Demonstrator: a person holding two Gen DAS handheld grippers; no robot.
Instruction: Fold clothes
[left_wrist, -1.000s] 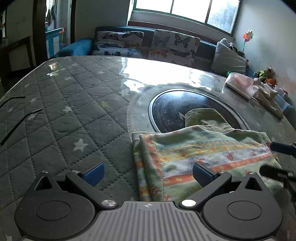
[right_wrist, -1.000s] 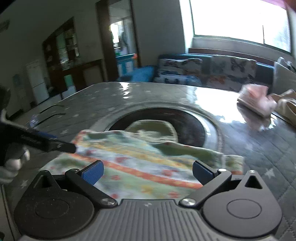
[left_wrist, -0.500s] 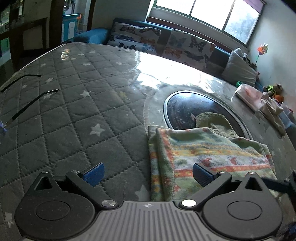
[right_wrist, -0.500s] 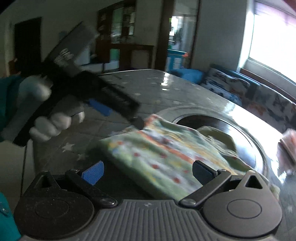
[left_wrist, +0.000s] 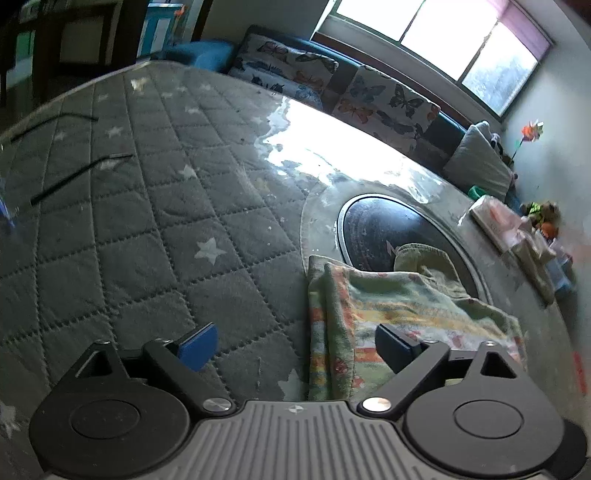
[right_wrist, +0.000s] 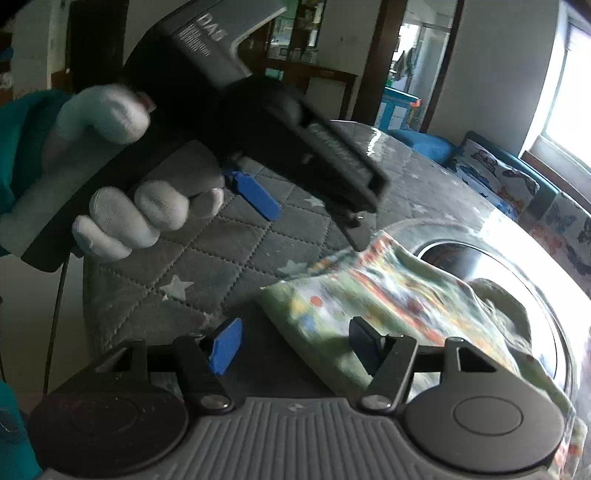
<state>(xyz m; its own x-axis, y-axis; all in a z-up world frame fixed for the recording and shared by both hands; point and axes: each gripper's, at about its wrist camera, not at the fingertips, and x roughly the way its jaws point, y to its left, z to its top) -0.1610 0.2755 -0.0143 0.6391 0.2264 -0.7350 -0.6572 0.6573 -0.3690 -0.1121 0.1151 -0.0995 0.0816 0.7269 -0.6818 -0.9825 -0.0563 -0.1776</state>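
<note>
A folded green garment (left_wrist: 399, 299) with orange and yellow printed stripes lies on the grey quilted table cover (left_wrist: 155, 229), partly over a round black inset. My left gripper (left_wrist: 297, 347) hovers at its near left edge, jaws wide and closing; the cloth edge lies by the right finger, not pinched. In the right wrist view the garment (right_wrist: 388, 295) shows blurred, and its near corner sits between the closing jaws of my right gripper (right_wrist: 294, 345), with no pad pressing on it. A white-gloved hand (right_wrist: 122, 206) holds the left gripper (right_wrist: 310, 218) just beyond that corner.
The round black glass inset (left_wrist: 380, 225) is set in the table's middle. A pile of pink and beige folded clothes (left_wrist: 509, 229) sits at the far right edge. Two thin black strips (left_wrist: 74, 177) lie at the left. A sofa with butterfly cushions (left_wrist: 384, 96) stands behind.
My right gripper has swung round to the garment's near corner, now facing the left gripper, and its jaws have narrowed. The left gripper has rolled and shifted slightly, jaws a little narrower.
</note>
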